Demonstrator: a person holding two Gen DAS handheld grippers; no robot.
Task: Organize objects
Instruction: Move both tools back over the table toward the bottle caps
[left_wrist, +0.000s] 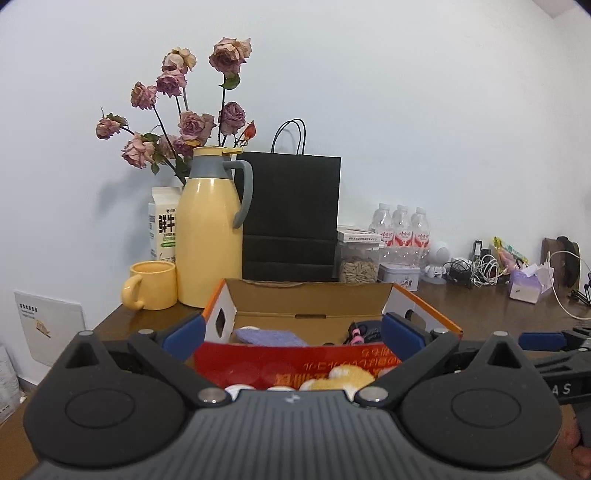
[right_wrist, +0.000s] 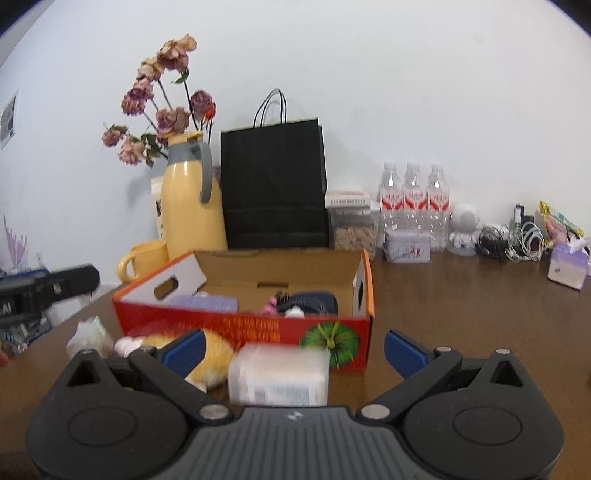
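Against the white wall, the desk (right_wrist: 461, 314) carries the box (right_wrist: 240, 325) near its left edge, and the tub (right_wrist: 279, 373) lies straight ahead between my right claw's (right_wrist: 293, 350) spread jaws, left claw (left_wrist: 293, 334) also apart.

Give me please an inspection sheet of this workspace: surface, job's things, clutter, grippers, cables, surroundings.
Surface: brown wooden table.
Job's things: open red cardboard box holding a purple cloth and dark items; plush toy and clear plastic container lie in front of it.
Clutter: yellow jug, yellow mug, black paper bag, water bottles.
Grippers: left gripper open; right gripper open.
Cables: tangled bundle by the wall.
Surroundings: white wall.
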